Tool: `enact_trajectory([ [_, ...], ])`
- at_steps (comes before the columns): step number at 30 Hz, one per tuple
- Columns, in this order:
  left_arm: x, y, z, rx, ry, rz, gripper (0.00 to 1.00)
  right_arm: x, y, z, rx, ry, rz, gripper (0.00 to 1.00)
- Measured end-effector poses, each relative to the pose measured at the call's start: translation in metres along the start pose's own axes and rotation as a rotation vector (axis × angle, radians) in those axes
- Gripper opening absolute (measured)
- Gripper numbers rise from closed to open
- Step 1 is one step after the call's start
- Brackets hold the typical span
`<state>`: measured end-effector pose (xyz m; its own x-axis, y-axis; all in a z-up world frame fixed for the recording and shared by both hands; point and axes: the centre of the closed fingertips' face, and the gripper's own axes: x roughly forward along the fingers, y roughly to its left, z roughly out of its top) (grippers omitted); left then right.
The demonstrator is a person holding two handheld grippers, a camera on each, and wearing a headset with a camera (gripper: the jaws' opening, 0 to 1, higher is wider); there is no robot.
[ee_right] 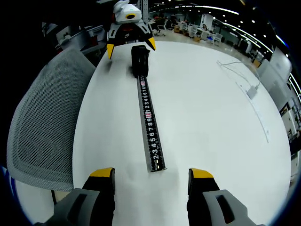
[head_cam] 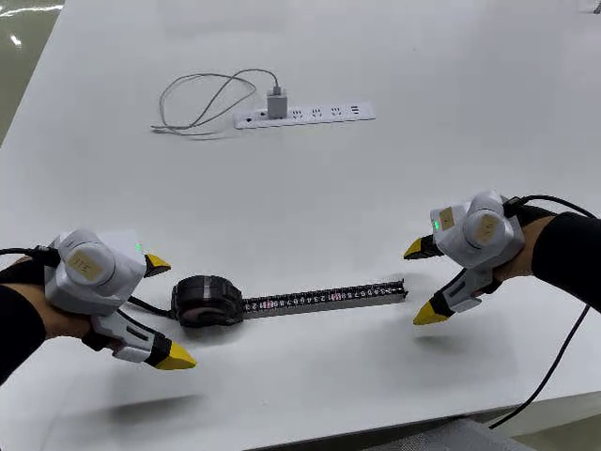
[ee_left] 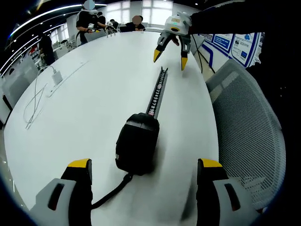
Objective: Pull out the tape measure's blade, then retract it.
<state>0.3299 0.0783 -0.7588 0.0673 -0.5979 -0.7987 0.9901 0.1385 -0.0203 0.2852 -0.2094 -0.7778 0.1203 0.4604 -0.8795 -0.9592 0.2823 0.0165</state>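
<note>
A black tape measure case [head_cam: 207, 300] lies on the white table [head_cam: 310, 188] with its dark numbered blade [head_cam: 324, 299] drawn out to the right and lying flat. My left gripper [head_cam: 167, 310] stands open just left of the case, yellow tips on either side and short of it; its own view shows the case [ee_left: 137, 142] ahead of the jaws, with the blade [ee_left: 157, 92] running away. My right gripper [head_cam: 422, 280] is open just past the blade's end. The blade tip [ee_right: 157, 166] lies between and slightly ahead of its fingertips, untouched.
A white power strip [head_cam: 305, 115] with a plugged-in charger and a looped white cable [head_cam: 202, 99] lies at the back of the table. A grey mesh chair [ee_right: 44, 127] stands by the near table edge. People work at the far end of the table [ee_left: 89, 19].
</note>
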Motion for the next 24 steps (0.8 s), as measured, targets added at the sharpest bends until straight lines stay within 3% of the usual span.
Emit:
enact_trajectory([
  [4,-0.002,0.002,0.000,-0.013,-0.013,0.016,0.99,0.001,0.003,0.000,0.029,-0.003,0.011,0.69],
  [7,-0.004,0.002,-0.001,-0.073,-0.034,0.023,0.99,0.002,0.006,0.001,0.062,-0.009,0.020,0.77],
  [9,-0.006,0.010,-0.005,-0.091,-0.029,0.080,0.99,0.002,0.009,0.000,0.076,-0.009,0.025,0.84],
  [10,-0.008,0.011,-0.013,-0.142,0.004,0.103,0.99,0.003,0.011,0.000,0.091,-0.013,0.029,0.86],
  [14,-0.011,0.007,-0.011,-0.219,-0.074,0.096,0.99,0.004,0.012,0.000,0.133,-0.034,0.017,0.99],
  [16,-0.012,0.004,-0.014,-0.267,-0.092,0.097,0.99,0.002,0.012,-0.001,0.150,-0.039,0.014,0.99],
  [19,-0.014,0.002,-0.018,-0.292,-0.114,0.104,0.99,0.000,0.010,-0.004,0.177,-0.053,-0.011,0.99],
  [21,-0.016,0.000,-0.021,-0.310,-0.119,0.112,0.99,-0.004,0.006,-0.004,0.215,-0.079,-0.050,0.99],
  [24,-0.019,0.002,-0.022,-0.335,-0.144,0.136,0.99,-0.010,0.015,0.005,0.281,-0.148,-0.027,0.99],
])
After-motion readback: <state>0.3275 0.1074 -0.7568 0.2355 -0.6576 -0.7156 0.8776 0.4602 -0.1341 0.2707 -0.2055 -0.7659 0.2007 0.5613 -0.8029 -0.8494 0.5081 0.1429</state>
